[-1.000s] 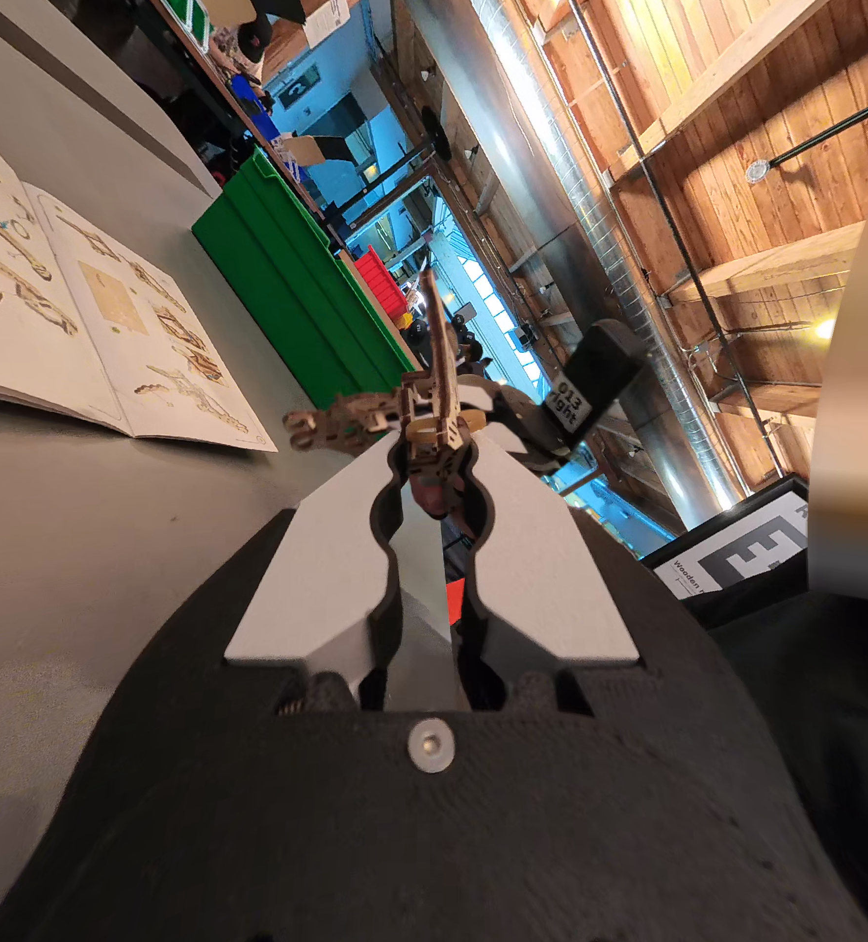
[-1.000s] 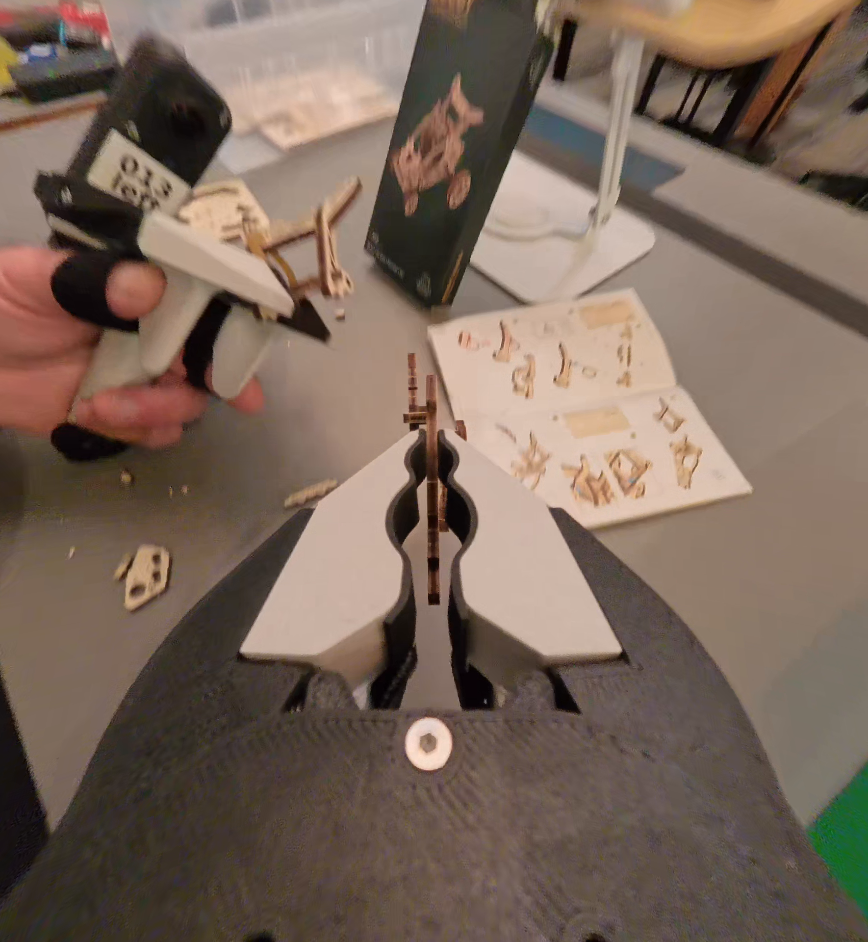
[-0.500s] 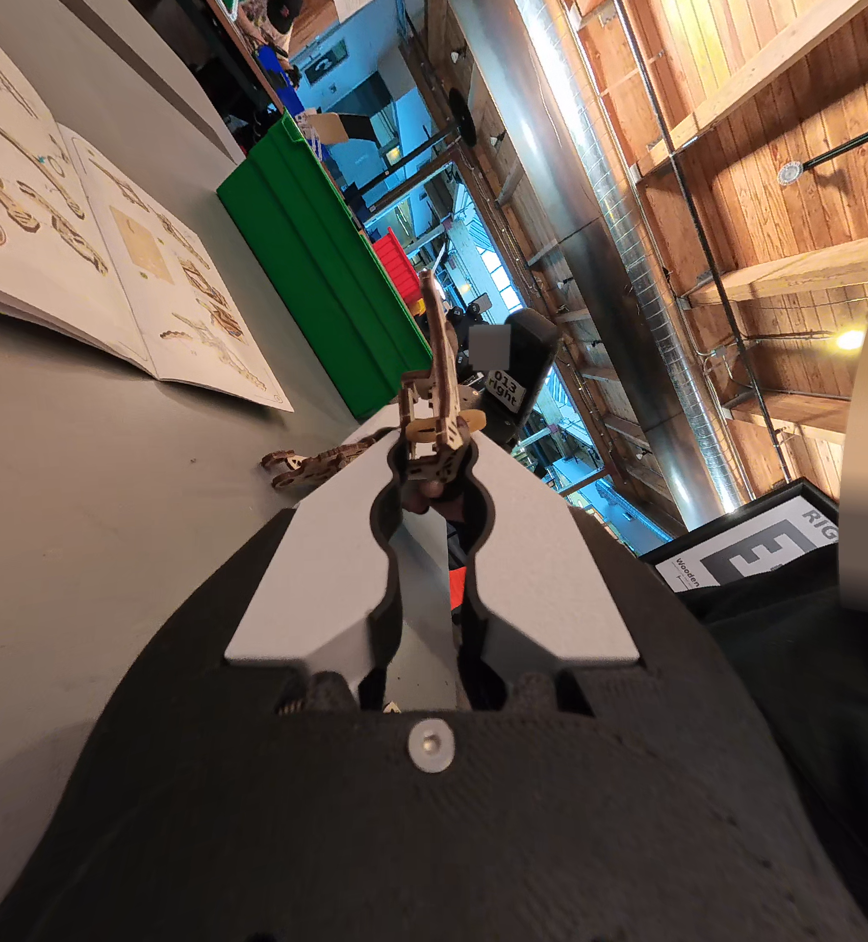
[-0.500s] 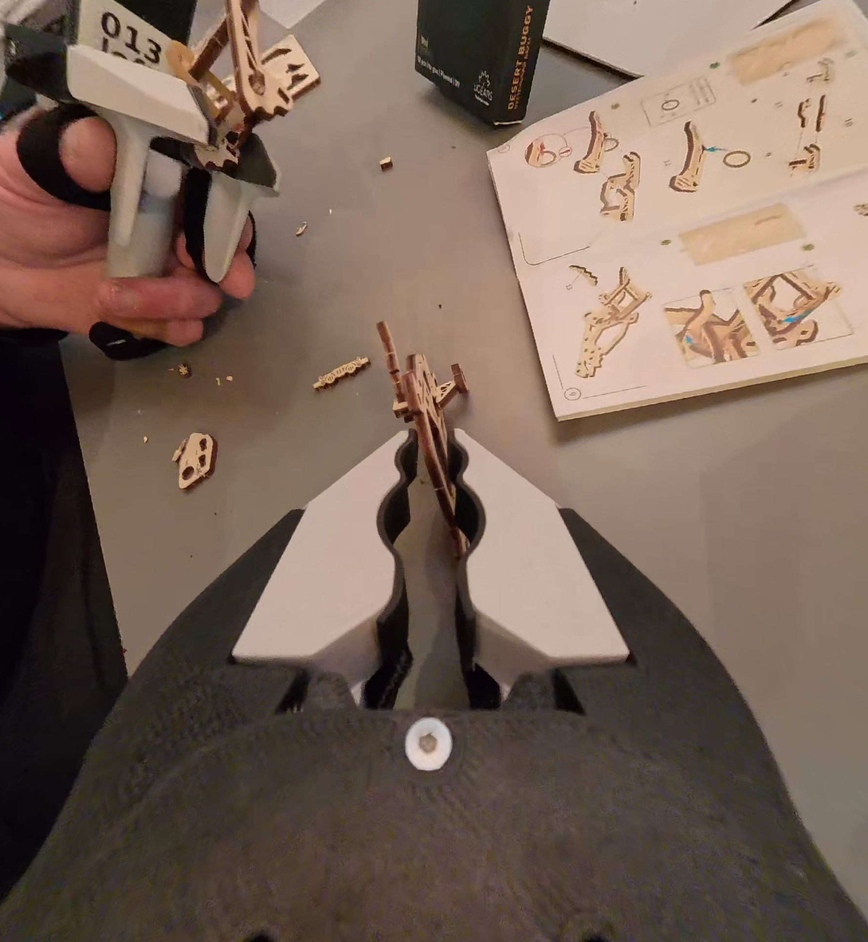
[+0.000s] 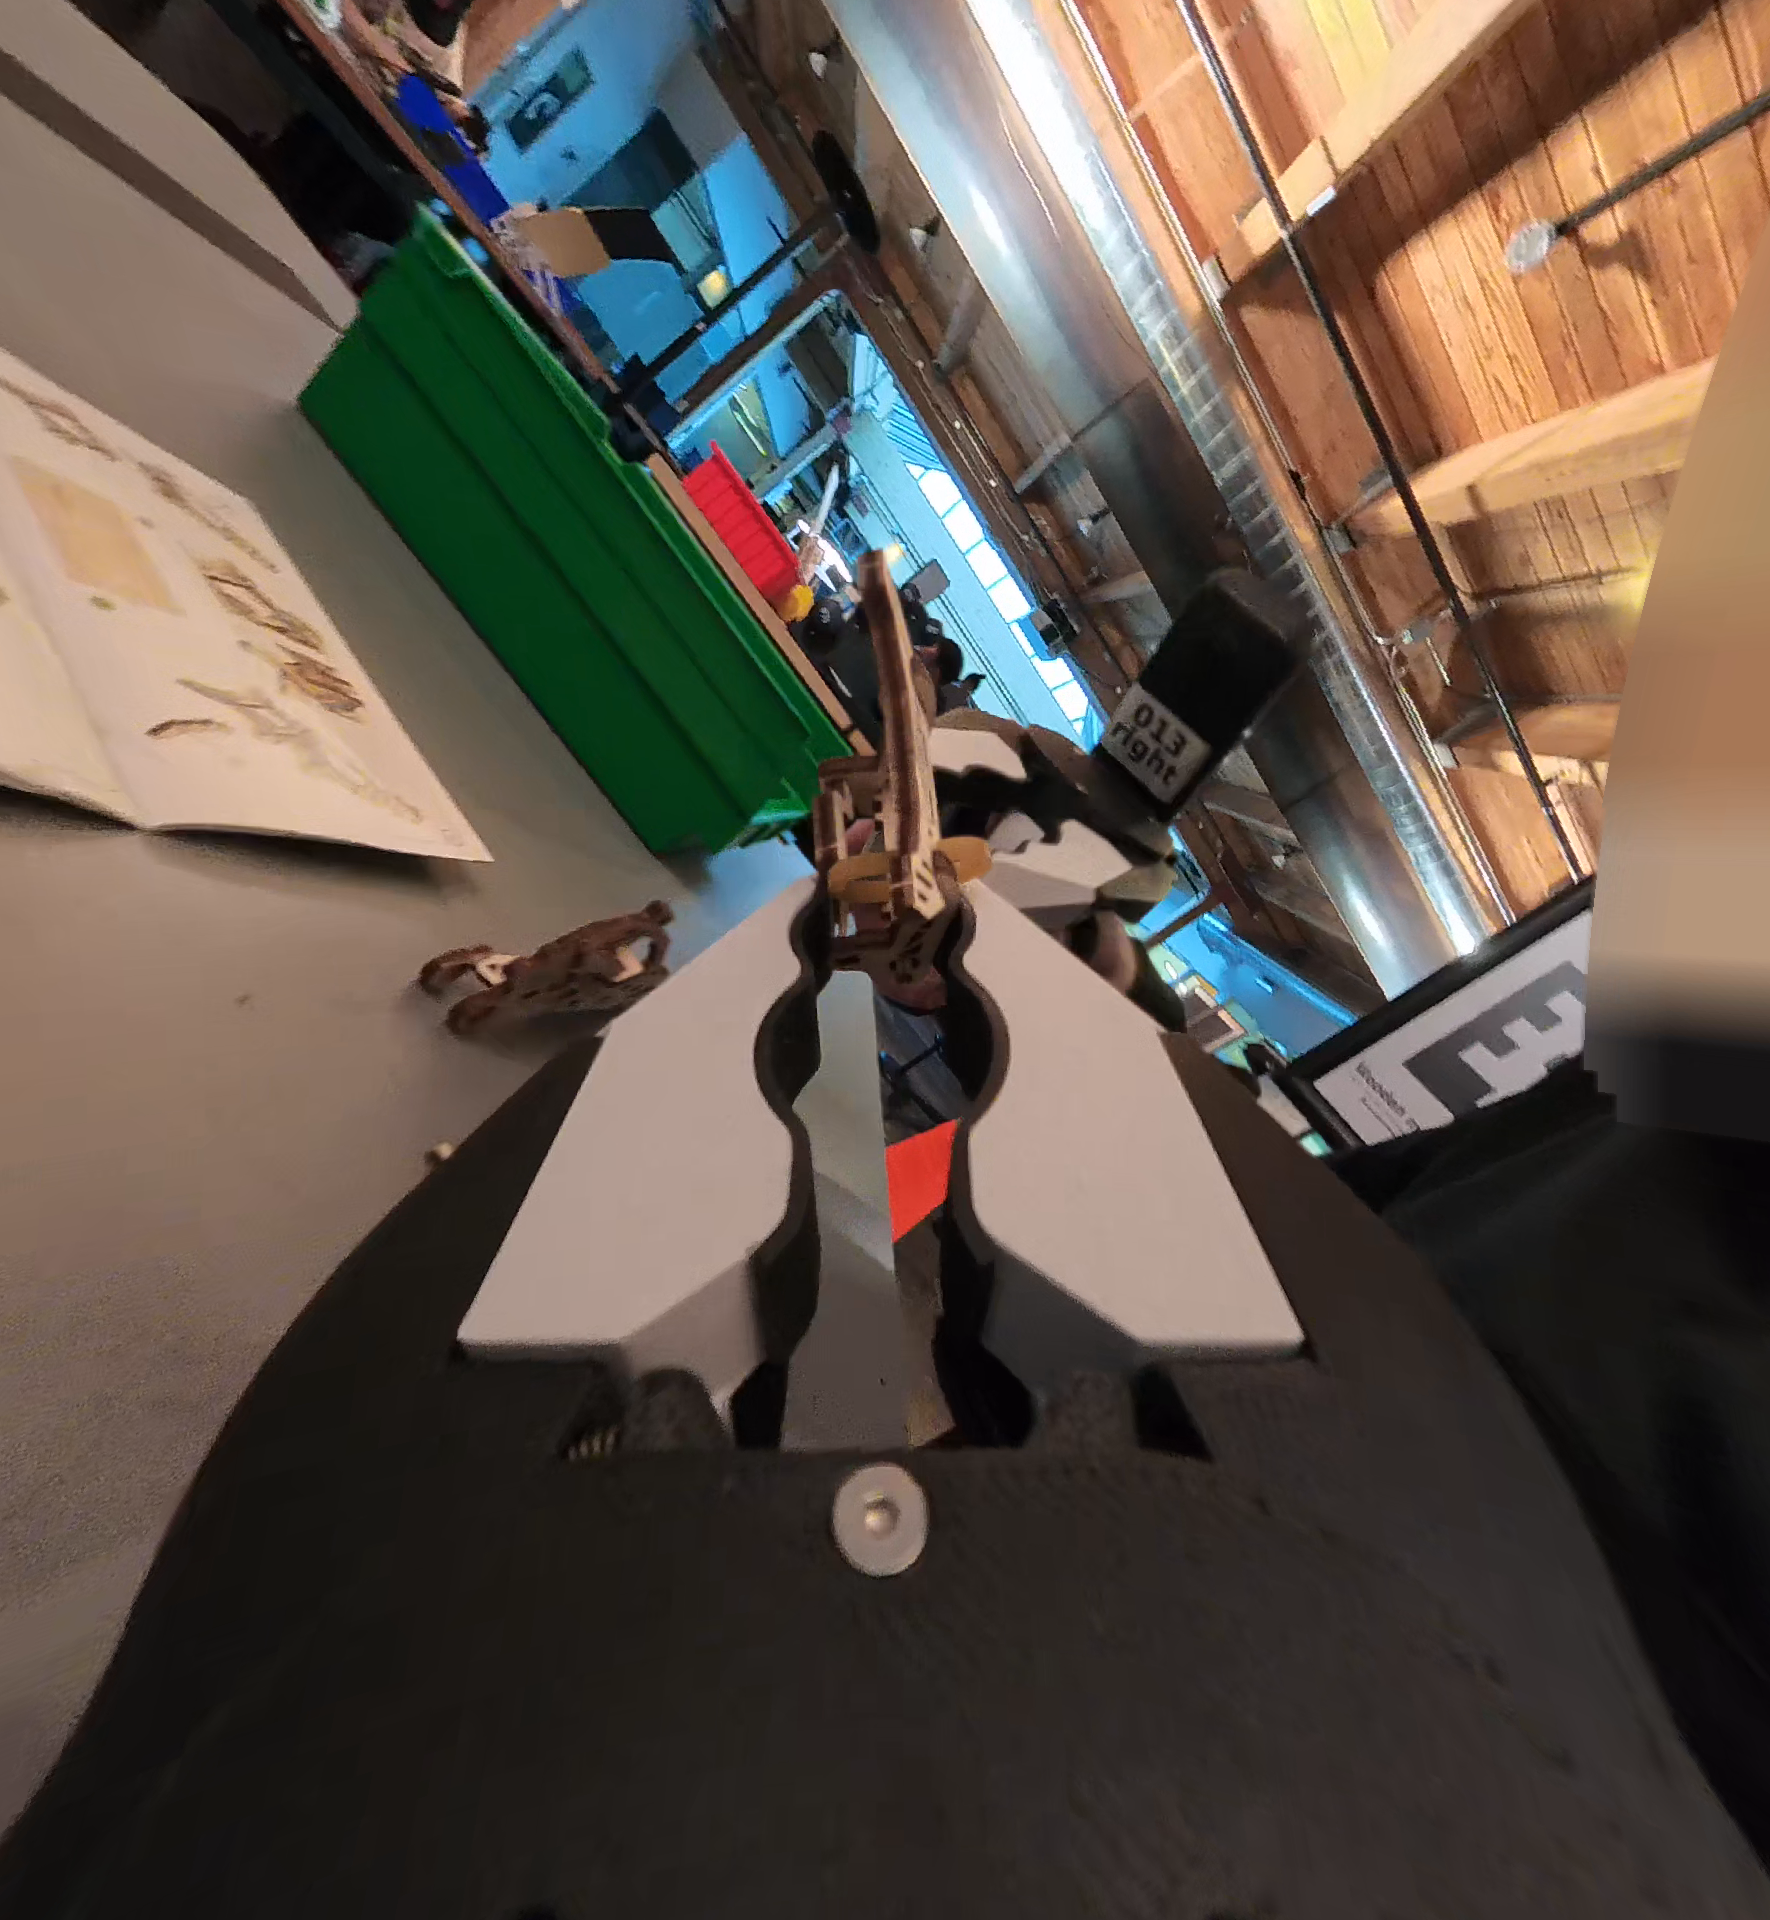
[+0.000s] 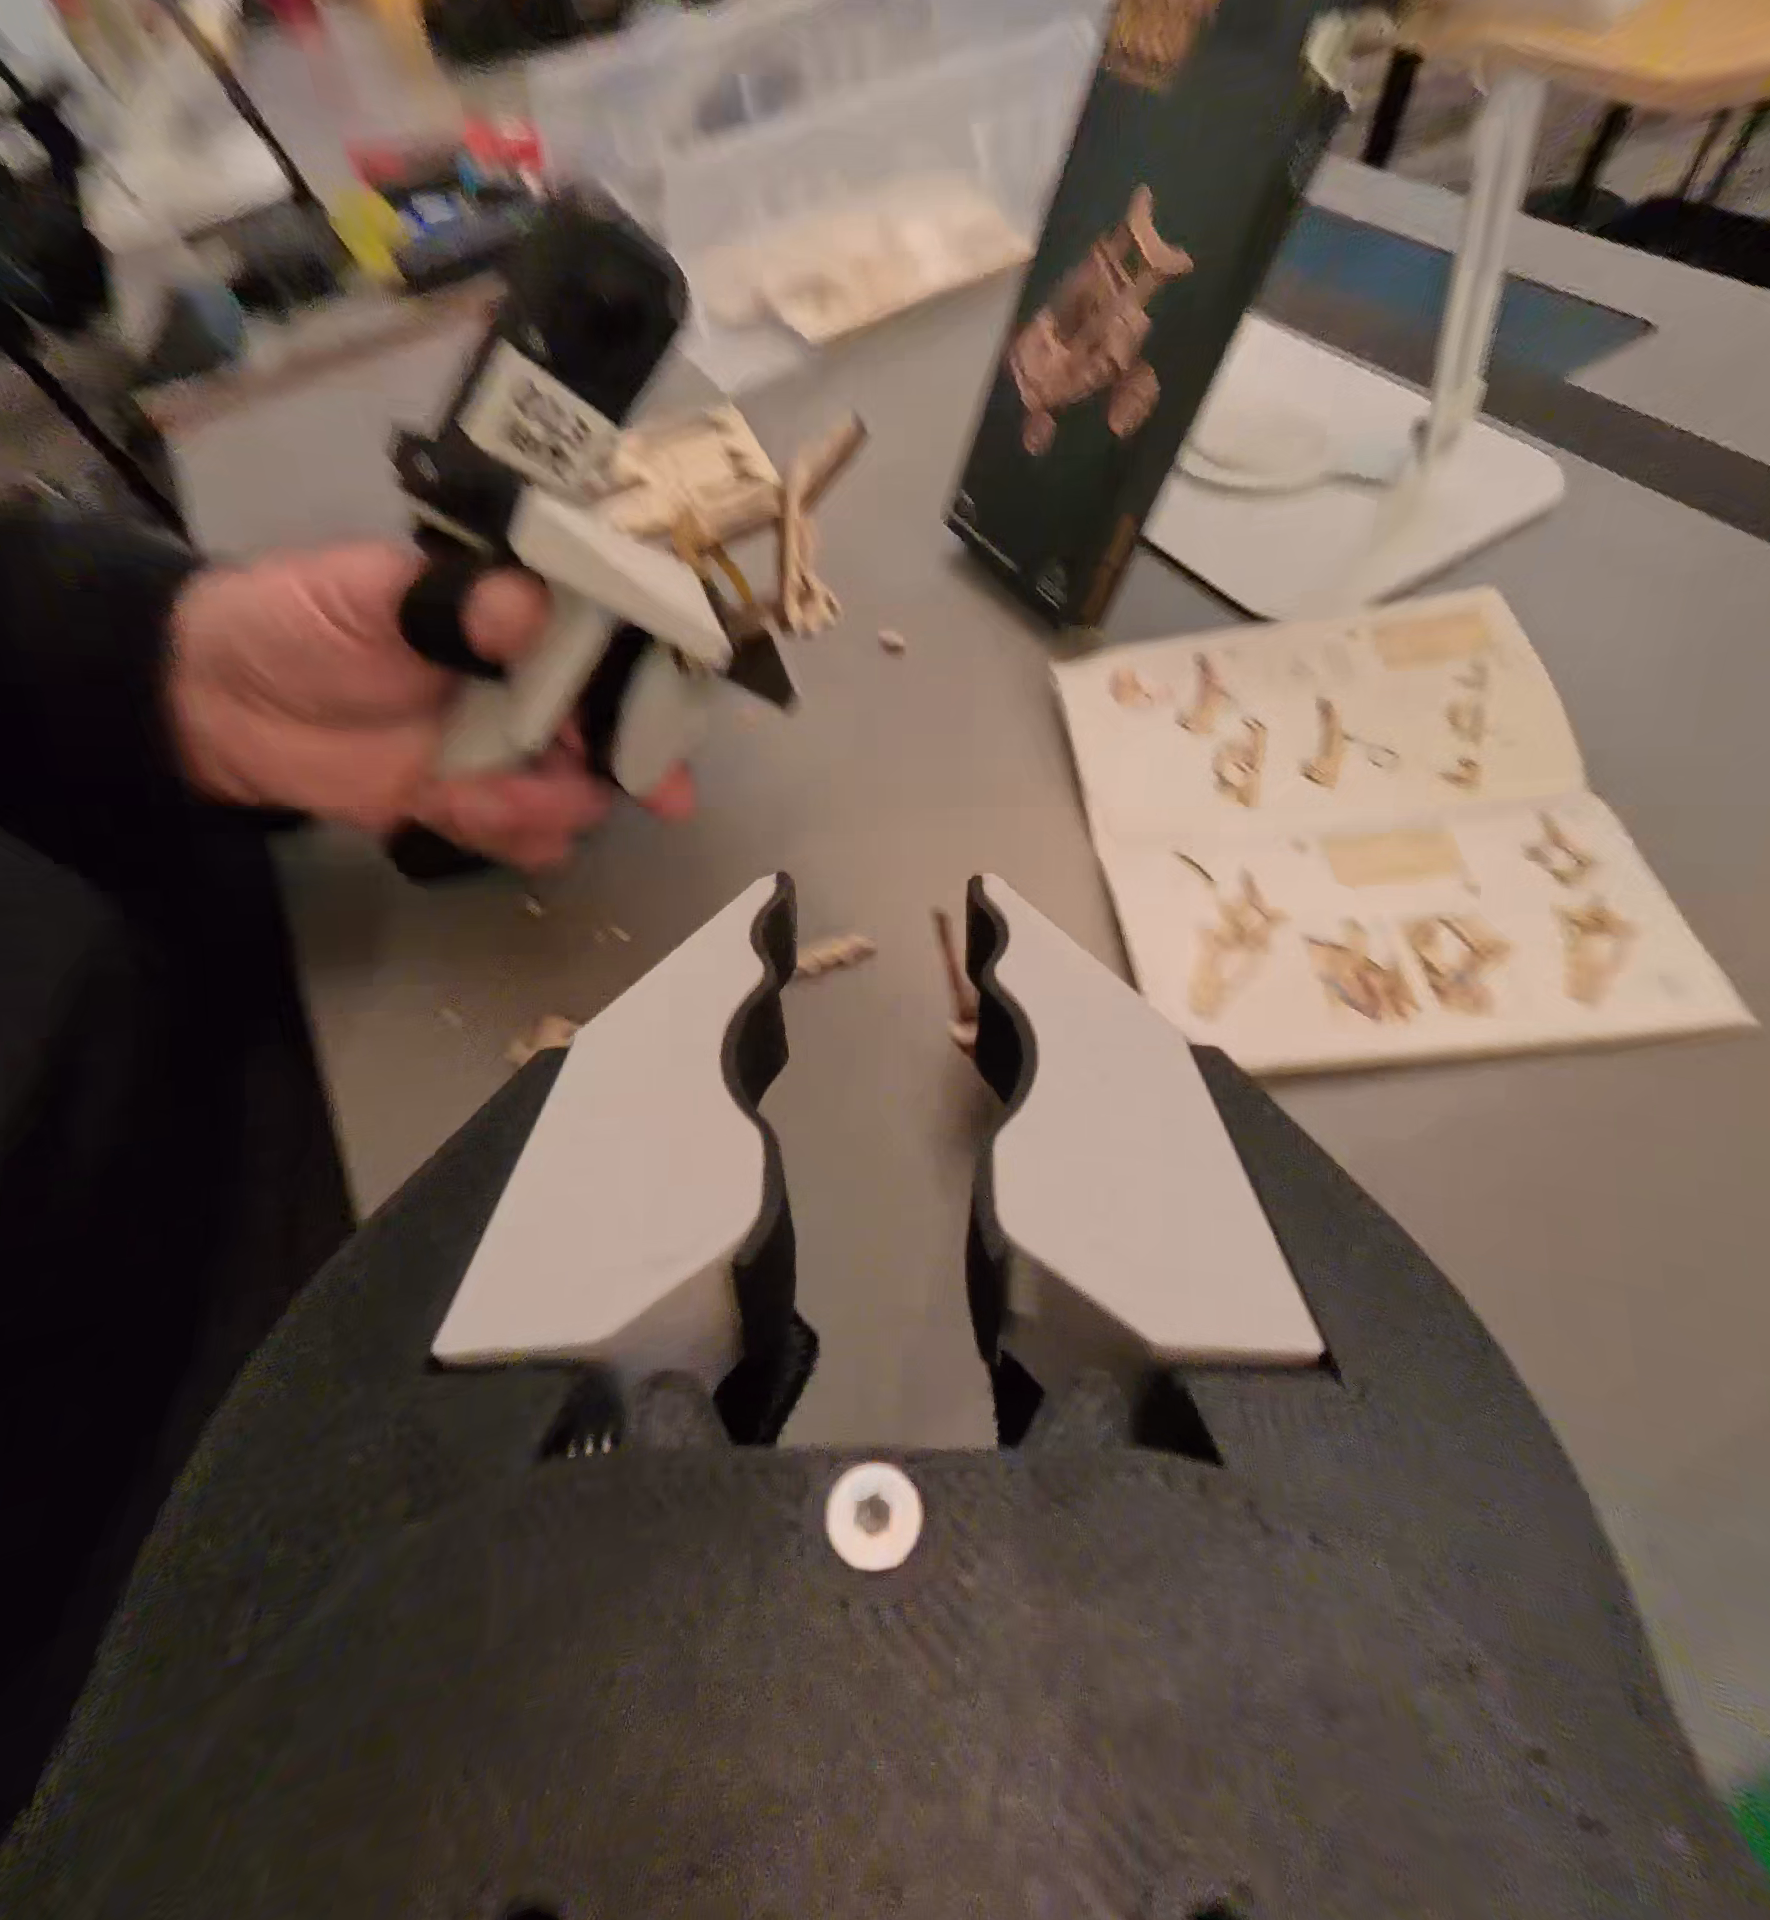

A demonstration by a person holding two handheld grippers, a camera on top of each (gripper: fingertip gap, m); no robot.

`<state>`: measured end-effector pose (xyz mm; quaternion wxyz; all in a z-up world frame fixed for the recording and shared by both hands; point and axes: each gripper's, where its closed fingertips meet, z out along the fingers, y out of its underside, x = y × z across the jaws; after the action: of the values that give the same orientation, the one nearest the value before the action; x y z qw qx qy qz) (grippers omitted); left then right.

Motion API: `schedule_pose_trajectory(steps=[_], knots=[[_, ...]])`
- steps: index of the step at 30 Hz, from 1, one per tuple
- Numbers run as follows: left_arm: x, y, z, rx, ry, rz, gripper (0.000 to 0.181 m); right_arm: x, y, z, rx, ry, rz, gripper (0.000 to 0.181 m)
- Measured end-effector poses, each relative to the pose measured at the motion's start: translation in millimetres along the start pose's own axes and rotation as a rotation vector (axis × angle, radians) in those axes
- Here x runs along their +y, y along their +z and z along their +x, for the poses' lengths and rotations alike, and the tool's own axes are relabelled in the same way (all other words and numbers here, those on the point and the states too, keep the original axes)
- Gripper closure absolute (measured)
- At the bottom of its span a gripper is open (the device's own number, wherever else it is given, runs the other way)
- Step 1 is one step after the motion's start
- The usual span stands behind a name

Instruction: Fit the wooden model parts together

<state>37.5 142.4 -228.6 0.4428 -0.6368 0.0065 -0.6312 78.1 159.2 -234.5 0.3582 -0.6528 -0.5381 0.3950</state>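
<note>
My left gripper point(image 5: 886, 920) is shut on a wooden sub-assembly point(image 5: 891, 790) with a yellow rubber band; it sticks up past the fingertips. In the right wrist view a hand holds that gripper point(image 6: 746, 655) up at the left, with the sub-assembly point(image 6: 735, 509) in it. My right gripper point(image 6: 876, 904) is open and empty, low over the grey table point(image 6: 1380, 1195). A wooden frame part point(image 6: 948, 971) lies on the table just inside its right finger, partly hidden. The same part point(image 5: 548, 971) shows in the left wrist view, left of my fingers.
An open instruction booklet point(image 6: 1380, 831) lies at the right. A dark model box point(image 6: 1120, 312) stands behind it, next to a white lamp base point(image 6: 1380, 499). Small wooden scraps point(image 6: 834, 951) lie near my right gripper. A green crate point(image 5: 548, 582) stands on the table edge. About 6 cm separates my left fingertips from my right.
My right gripper has opened and let go of the wooden frame part, which now lies on the table. The left gripper keeps hold of the sub-assembly and has shifted a little.
</note>
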Motion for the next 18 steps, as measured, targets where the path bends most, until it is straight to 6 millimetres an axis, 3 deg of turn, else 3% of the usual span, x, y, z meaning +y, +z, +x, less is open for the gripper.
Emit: schedule_pose_trajectory(steps=[4,9,14,18], knots=[[10.0,5.6,16.3,0.059,0.052,-0.045,0.166,-30.3,15.9,-26.4,-0.161,0.203,0.18,0.152],[21.5,5.2,26.3,0.082,0.109,-0.104,0.166,-35.5,29.5,-42.0,-0.26,0.283,0.229,0.159],[27.5,4.1,28.4,0.085,0.098,-0.125,0.166,-34.6,31.5,-45.0,-0.269,0.272,0.228,0.167],[26.0,0.7,30.6,0.075,0.116,-0.125,0.154,-37.2,29.0,-44.0,-0.296,0.303,0.243,0.168]])
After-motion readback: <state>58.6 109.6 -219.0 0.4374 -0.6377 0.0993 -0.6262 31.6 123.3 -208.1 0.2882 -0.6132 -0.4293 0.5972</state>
